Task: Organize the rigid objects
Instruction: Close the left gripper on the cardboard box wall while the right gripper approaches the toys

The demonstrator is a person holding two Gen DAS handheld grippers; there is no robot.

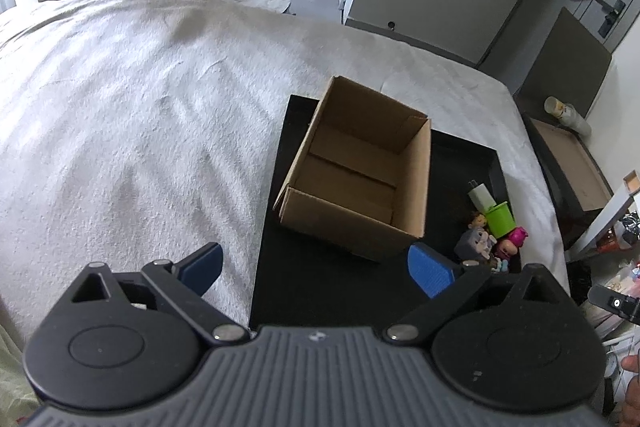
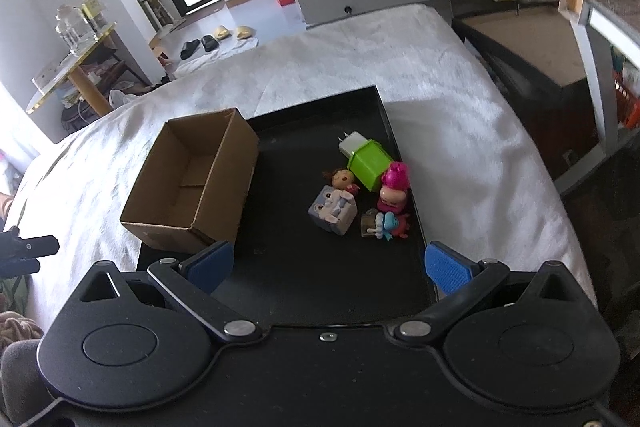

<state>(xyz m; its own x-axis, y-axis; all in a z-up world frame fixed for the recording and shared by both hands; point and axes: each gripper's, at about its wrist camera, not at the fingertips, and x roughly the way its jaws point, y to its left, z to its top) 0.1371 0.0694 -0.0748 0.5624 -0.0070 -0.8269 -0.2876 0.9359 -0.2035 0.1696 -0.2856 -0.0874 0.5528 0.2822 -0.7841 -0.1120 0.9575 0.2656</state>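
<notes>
Item: toy cluster point(image 2: 360, 199), packed tight on the black tray point(image 2: 320, 287) on the bed, just right of the empty cardboard box point(image 2: 192, 183). Your left gripper point(image 1: 316, 273) and right gripper point(image 2: 328, 269): jaws released, empty. Risk: neighbours touch, so your grab could topple or drag one.

Both handheld grippers hang side by side with nothing between their blue pads. The left gripper point(image 1: 314, 267) has its jaws spread wide, and the right gripper point(image 2: 328, 267) is spread just as wide.
</notes>
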